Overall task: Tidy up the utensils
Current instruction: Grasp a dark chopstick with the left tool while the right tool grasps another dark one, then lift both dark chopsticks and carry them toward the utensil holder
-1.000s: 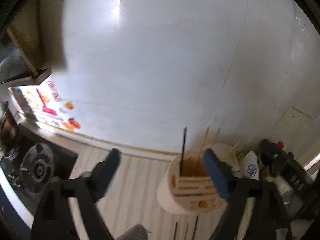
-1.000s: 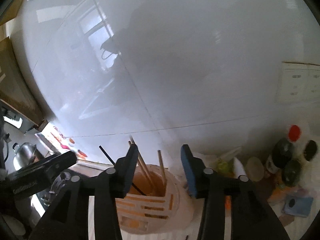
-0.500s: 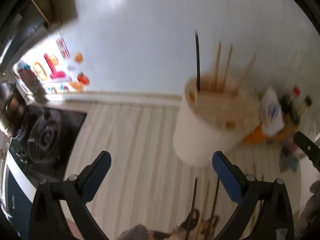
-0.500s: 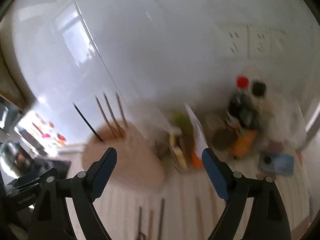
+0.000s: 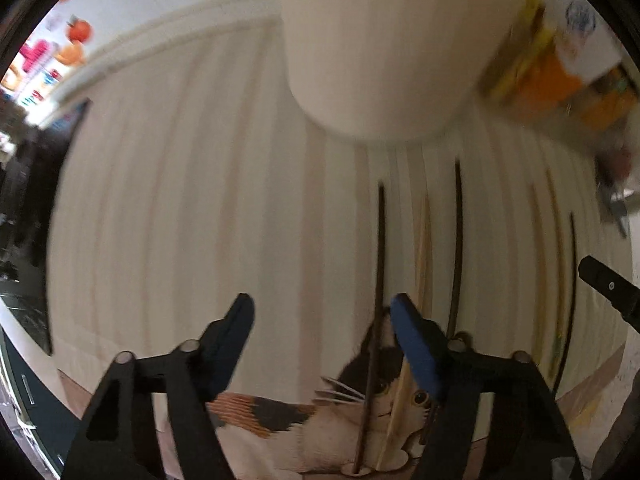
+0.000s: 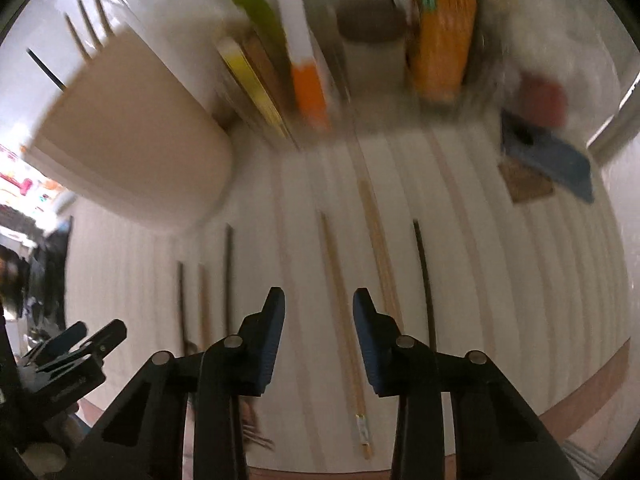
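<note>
left wrist view: pick-up step in hand; the left gripper point(image 5: 322, 326) hangs spread and empty over the striped mat point(image 5: 180, 200), a dark chopstick point(image 5: 378, 264) just beside its right finger, the holder point(image 5: 384, 48) beyond. right wrist view: the right gripper point(image 6: 319, 312) is parted, holding nothing, astride a pale chopstick point(image 6: 340, 292) on the counter; the next move, i judge, calls for lowering and closing on it.

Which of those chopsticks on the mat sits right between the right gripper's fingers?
The pale wooden chopstick with the small label near its end. It runs through the open right gripper; the dark chopstick and the other pale one lie off to the right.
</note>
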Demonstrator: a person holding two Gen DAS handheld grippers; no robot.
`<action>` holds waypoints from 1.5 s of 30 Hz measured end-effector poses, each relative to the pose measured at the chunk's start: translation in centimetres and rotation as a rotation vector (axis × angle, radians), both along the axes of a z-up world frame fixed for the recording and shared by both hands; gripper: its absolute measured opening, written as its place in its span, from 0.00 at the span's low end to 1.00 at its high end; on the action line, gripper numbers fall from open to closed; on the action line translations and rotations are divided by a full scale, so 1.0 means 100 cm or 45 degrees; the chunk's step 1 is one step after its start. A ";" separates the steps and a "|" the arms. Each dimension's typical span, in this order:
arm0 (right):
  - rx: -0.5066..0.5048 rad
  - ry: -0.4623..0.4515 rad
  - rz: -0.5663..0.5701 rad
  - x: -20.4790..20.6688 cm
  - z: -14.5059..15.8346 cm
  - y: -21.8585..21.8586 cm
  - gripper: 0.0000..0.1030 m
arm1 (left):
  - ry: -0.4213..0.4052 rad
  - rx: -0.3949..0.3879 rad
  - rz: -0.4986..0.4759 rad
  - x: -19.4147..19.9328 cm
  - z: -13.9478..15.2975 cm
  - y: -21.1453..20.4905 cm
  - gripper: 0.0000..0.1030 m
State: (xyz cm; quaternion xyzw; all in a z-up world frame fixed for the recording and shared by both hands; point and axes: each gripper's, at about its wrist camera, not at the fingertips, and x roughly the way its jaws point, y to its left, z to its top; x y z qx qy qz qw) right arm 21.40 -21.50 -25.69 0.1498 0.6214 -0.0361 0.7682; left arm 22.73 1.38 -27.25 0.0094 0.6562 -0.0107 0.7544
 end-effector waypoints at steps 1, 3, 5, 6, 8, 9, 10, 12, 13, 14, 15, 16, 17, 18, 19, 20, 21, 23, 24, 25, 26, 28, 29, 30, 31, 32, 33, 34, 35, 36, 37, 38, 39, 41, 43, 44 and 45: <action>0.007 0.030 0.001 -0.002 -0.010 -0.001 0.34 | 0.029 -0.007 -0.002 -0.001 -0.008 -0.003 0.56; 0.013 0.064 0.008 -0.004 -0.021 0.000 0.33 | 0.065 -0.017 -0.005 -0.002 -0.020 -0.006 0.52; 0.012 0.090 0.027 -0.006 -0.030 0.002 0.33 | 0.081 -0.013 -0.018 -0.003 -0.027 -0.011 0.47; 0.013 0.101 0.034 -0.006 -0.034 0.004 0.33 | 0.080 -0.006 -0.029 -0.004 -0.029 -0.013 0.43; 0.014 0.108 0.050 -0.005 -0.039 0.009 0.33 | 0.048 0.012 -0.052 -0.006 -0.027 -0.017 0.37; 0.013 0.112 0.060 -0.004 -0.041 0.011 0.33 | 0.034 0.013 -0.058 -0.007 -0.026 -0.018 0.23; 0.010 0.119 0.071 -0.002 -0.043 0.016 0.33 | 0.022 0.018 -0.064 -0.008 -0.024 -0.018 0.04; 0.016 0.131 0.090 0.001 -0.049 0.025 0.33 | 0.022 0.013 -0.063 -0.010 -0.025 -0.017 0.04; 0.020 0.135 0.097 0.005 -0.050 0.028 0.34 | 0.022 0.018 -0.058 -0.011 -0.024 -0.015 0.03; 0.027 0.137 0.112 0.007 -0.051 0.035 0.34 | 0.021 0.025 -0.051 -0.012 -0.023 -0.010 0.03; 0.037 0.137 0.121 0.009 -0.052 0.039 0.34 | 0.022 0.031 -0.034 -0.013 -0.023 -0.003 0.03; 0.050 0.137 0.131 0.012 -0.054 0.044 0.34 | 0.025 0.033 -0.012 -0.013 -0.023 0.005 0.03; 0.066 0.140 0.144 0.015 -0.054 0.053 0.34 | 0.029 0.038 0.006 -0.014 -0.022 0.013 0.03; 0.075 0.145 0.164 0.018 -0.055 0.062 0.34 | 0.031 0.044 0.028 -0.016 -0.022 0.020 0.03; 0.078 0.148 0.185 0.020 -0.056 0.071 0.34 | 0.035 0.043 0.050 -0.018 -0.022 0.027 0.03; 0.079 0.152 0.201 0.022 -0.057 0.077 0.34 | 0.039 0.040 0.066 -0.018 -0.021 0.034 0.03; 0.065 0.162 0.232 0.025 -0.060 0.090 0.34 | 0.043 0.035 0.077 -0.020 -0.021 0.038 0.03; 0.027 0.198 0.266 0.027 -0.067 0.105 0.34 | 0.044 0.030 0.096 -0.021 -0.021 0.044 0.03; 0.001 0.230 0.287 0.028 -0.073 0.114 0.34 | 0.045 0.026 0.101 -0.022 -0.021 0.045 0.03; -0.032 0.259 0.301 0.029 -0.078 0.119 0.33 | 0.044 0.025 0.102 -0.023 -0.020 0.047 0.03; -0.063 0.255 0.314 0.028 -0.079 0.124 0.30 | 0.044 0.027 0.104 -0.023 -0.020 0.047 0.03; -0.126 0.266 0.349 0.028 -0.080 0.133 0.15 | 0.045 0.028 0.107 -0.023 -0.017 0.048 0.03; -0.141 0.277 0.362 0.028 -0.080 0.135 0.09 | 0.046 0.027 0.105 -0.023 -0.017 0.048 0.03; -0.174 0.296 0.385 0.028 -0.081 0.136 0.08 | 0.046 0.024 0.102 -0.023 -0.017 0.049 0.03; -0.186 0.306 0.400 0.027 -0.082 0.137 0.07 | 0.045 0.019 0.099 -0.025 -0.017 0.049 0.04; -0.208 0.319 0.422 0.027 -0.082 0.135 0.07 | 0.045 0.017 0.098 -0.015 -0.016 0.051 0.04; -0.233 0.329 0.439 0.025 -0.083 0.133 0.07 | 0.044 0.015 0.096 -0.011 -0.018 0.061 0.04; -0.260 0.343 0.465 0.023 -0.083 0.131 0.06 | 0.042 0.015 0.094 -0.011 -0.018 0.062 0.04; -0.269 0.352 0.476 0.021 -0.083 0.128 0.06 | 0.041 0.017 0.094 -0.011 -0.019 0.060 0.04; -0.275 0.361 0.481 0.019 -0.083 0.124 0.06 | 0.041 0.018 0.093 -0.011 -0.019 0.061 0.04; -0.274 0.371 0.480 0.018 -0.083 0.121 0.06 | 0.041 0.020 0.091 -0.012 -0.019 0.061 0.04; -0.261 0.378 0.475 0.018 -0.084 0.118 0.06 | 0.042 0.021 0.090 -0.012 -0.021 0.059 0.04; -0.251 0.382 0.471 0.018 -0.085 0.116 0.06 | 0.045 0.022 0.087 -0.012 -0.021 0.059 0.04; -0.223 0.395 0.447 0.021 -0.086 0.114 0.06 | 0.048 0.024 0.081 -0.010 -0.022 0.057 0.04; -0.218 0.401 0.432 0.026 -0.086 0.108 0.07 | 0.050 0.026 0.075 -0.008 -0.024 0.053 0.04; -0.224 0.399 0.432 0.027 -0.087 0.108 0.07 | 0.050 0.026 0.071 -0.007 -0.024 0.052 0.04; -0.227 0.399 0.432 0.028 -0.087 0.107 0.07 | 0.051 0.026 0.071 -0.005 -0.024 0.051 0.04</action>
